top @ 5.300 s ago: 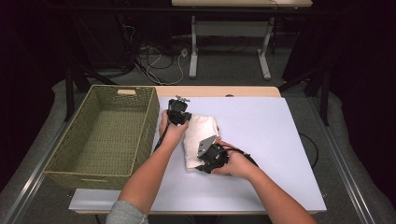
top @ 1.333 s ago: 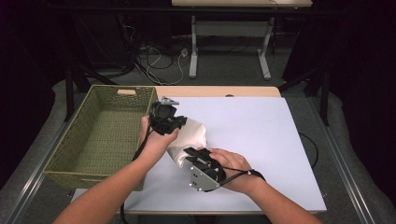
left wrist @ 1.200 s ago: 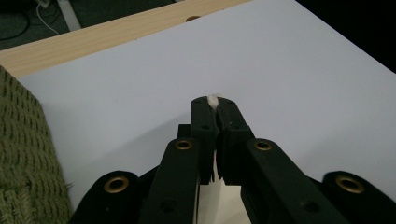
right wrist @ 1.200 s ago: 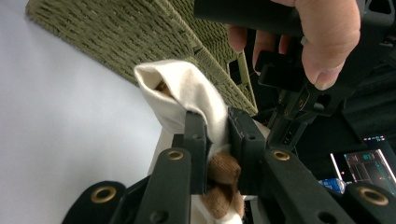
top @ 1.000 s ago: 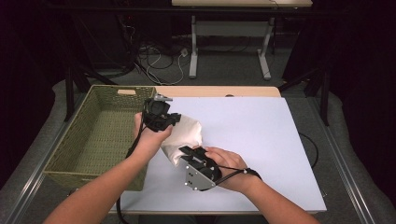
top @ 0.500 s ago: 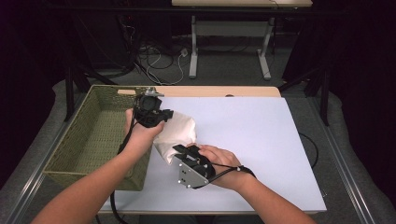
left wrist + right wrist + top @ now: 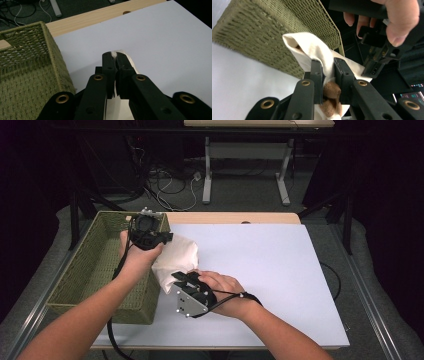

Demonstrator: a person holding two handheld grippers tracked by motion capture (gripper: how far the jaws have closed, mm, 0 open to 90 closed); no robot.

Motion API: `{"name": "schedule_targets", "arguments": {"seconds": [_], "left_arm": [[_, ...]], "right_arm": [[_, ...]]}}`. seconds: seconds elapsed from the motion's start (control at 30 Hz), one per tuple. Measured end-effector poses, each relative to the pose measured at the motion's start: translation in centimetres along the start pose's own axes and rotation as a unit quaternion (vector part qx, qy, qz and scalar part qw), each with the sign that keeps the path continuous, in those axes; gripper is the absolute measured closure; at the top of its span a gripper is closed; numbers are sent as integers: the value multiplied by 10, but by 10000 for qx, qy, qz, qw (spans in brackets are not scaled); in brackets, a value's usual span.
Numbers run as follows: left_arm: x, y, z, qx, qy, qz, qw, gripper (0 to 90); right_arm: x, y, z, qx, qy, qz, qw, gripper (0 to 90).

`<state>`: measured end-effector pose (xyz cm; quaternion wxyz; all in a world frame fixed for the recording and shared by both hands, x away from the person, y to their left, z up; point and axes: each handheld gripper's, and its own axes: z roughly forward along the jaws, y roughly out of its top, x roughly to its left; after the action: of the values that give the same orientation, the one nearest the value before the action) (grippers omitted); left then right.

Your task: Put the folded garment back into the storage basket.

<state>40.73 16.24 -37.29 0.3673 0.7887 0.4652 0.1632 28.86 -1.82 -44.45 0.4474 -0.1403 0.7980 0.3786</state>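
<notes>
Cream cloth bundle (image 7: pixel 176 260): held off the white worktop (image 7: pixel 280 270), beside the woven basket (image 7: pixel 100 270). One end is clamped in the closed jaws of the left gripper (image 7: pixel 114 56). The other end, with a brown item (image 7: pixel 329 96) inside, is gripped by the right gripper (image 7: pixel 327 67).

We see soft, matt cream cloth (image 7: pixel 175 260), with brown knit fabric (image 7: pixel 330 98) between matt black plastic jaws. At the left stands a rough woven olive basket (image 7: pixel 95 270). The table (image 7: pixel 280 265) looks smooth matt white, its far edge pale wood.

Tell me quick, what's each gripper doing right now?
Left gripper: shut on the white cloth.
Right gripper: shut on the same cloth.
</notes>
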Motion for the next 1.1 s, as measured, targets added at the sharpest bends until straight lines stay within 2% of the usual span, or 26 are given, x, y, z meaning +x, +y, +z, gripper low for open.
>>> {"name": "schedule_targets", "arguments": {"seconds": [0.2, 0.3, 0.47, 0.67, 1.0, 1.1], "left_arm": [[16, 3, -8, -4, 57, 10, 10000, 867], [26, 3, -10, -24, 94, -47, 9999, 868], [48, 0, -12, -27, 212, -213, 9995, 867], [67, -4, -16, -24, 301, -287, 9991, 868], [83, -10, -36, -191, 476, -434, 9977, 868], [87, -11, -42, -238, 534, -473, 9972, 868]], "right_arm": [[-4, 12, 17, -35, 40, -54, 10000, 788], [-7, 16, 23, -70, 37, 18, 10000, 788], [-7, 24, 37, -85, 65, -42, 9999, 788], [-5, 36, 54, -154, 100, -45, 9998, 788], [-7, 59, 73, -358, 146, -198, 9991, 788], [-7, 63, 77, -397, 169, -165, 9989, 788]]}}
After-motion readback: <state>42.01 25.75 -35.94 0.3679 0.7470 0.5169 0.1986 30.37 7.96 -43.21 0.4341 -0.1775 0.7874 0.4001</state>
